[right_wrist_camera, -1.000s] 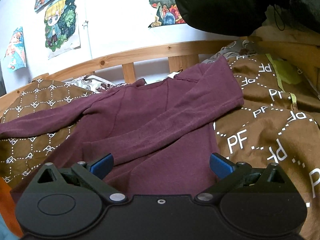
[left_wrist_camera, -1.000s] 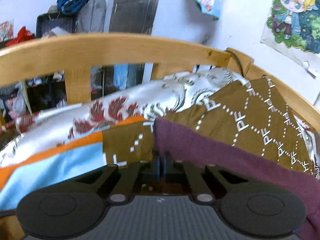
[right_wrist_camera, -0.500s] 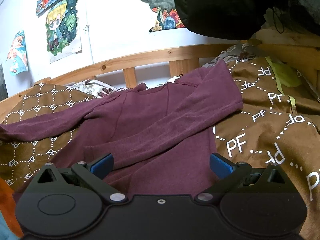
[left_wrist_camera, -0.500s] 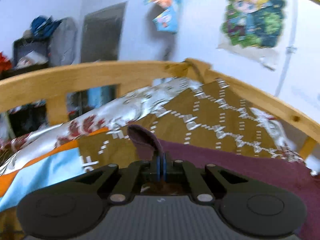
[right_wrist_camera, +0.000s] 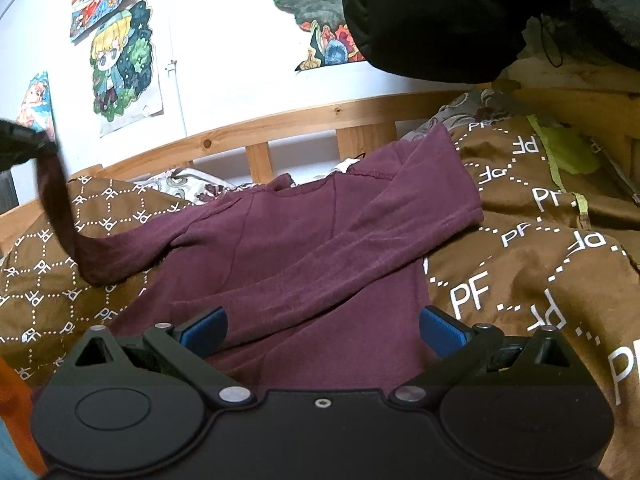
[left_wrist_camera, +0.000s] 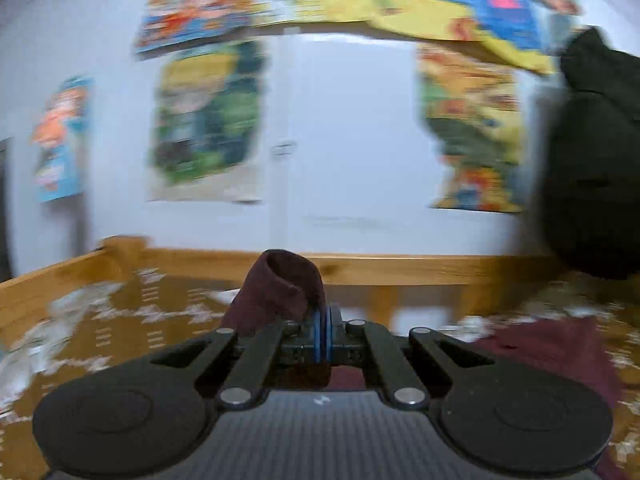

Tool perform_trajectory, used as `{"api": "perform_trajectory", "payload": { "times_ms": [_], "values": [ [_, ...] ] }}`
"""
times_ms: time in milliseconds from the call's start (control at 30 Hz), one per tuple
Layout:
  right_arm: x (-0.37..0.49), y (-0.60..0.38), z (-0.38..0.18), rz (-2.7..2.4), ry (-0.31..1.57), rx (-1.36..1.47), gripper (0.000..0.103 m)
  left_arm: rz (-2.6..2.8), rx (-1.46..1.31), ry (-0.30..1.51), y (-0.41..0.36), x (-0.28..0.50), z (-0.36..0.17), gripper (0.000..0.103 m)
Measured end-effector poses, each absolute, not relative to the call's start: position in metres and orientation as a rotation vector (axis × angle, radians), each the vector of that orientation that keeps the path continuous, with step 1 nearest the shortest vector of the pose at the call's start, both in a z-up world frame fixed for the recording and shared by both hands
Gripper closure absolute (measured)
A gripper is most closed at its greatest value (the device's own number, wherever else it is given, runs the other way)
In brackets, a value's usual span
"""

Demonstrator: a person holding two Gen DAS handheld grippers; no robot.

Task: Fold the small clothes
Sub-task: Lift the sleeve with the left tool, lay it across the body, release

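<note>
L gripper (left_wrist_camera: 322, 330): my black two-finger tool w/ blue pads, jaws pressed together, pinching the cuff of the maroon long-sleeved knit top (right_wrist_camera: 304, 248); cuff folds up & over the fingertips toward 11 o'clock in L wrist view (view blurred). In R wrist view I see that same tool at 9 o'clock (right_wrist_camera: 16, 144), w/ the sleeve hanging from it in a curved strip, raised off the bed, down to the top's shoulder. R gripper (right_wrist_camera: 322, 330): jaws spread wide, nothing between the pads, poised over the top's lower hem. Top lies flat on the brown quilted bedspread w/ white "PF" lattice print (right_wrist_camera: 520, 264); its other sleeve is folded diagonally across the chest. Beyond, at 12 o'clock: pale wooden bed rail (right_wrist_camera: 304, 124), then white wall w/ cartoon posters (right_wrist_camera: 120, 68).
</note>
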State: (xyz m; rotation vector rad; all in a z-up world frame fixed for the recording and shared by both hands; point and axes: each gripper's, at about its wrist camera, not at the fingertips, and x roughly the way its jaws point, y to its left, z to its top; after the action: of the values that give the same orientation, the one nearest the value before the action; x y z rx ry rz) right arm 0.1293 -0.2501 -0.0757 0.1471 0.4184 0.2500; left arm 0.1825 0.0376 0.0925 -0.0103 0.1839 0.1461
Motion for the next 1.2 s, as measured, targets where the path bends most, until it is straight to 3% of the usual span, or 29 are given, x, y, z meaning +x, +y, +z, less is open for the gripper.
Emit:
{"api": "perform_trajectory", "payload": {
  "times_ms": [367, 800, 900, 967, 1200],
  "values": [
    [0.133, -0.266, -0.074, 0.180, 0.402, 0.143, 0.001, -0.197, 0.036, 0.341, -0.055, 0.186, 0.044, 0.102],
    [0.150, -0.308, -0.079, 0.041, 0.406, 0.157, 0.001, -0.341, 0.022, 0.603, -0.079, 0.186, -0.020, 0.100],
    [0.149, -0.305, -0.080, 0.045, 0.408, 0.147, 0.001, -0.375, 0.025, 0.640, -0.080, 0.182, -0.029, 0.077],
    [0.149, -0.304, -0.081, 0.049, 0.412, 0.143, 0.001, -0.388, 0.033, 0.645, -0.079, 0.177, -0.031, 0.046],
    [0.150, -0.301, -0.084, 0.051, 0.425, 0.141, 0.001, -0.289, 0.052, 0.651, -0.056, 0.171, -0.028, 0.014]
  ]
}}
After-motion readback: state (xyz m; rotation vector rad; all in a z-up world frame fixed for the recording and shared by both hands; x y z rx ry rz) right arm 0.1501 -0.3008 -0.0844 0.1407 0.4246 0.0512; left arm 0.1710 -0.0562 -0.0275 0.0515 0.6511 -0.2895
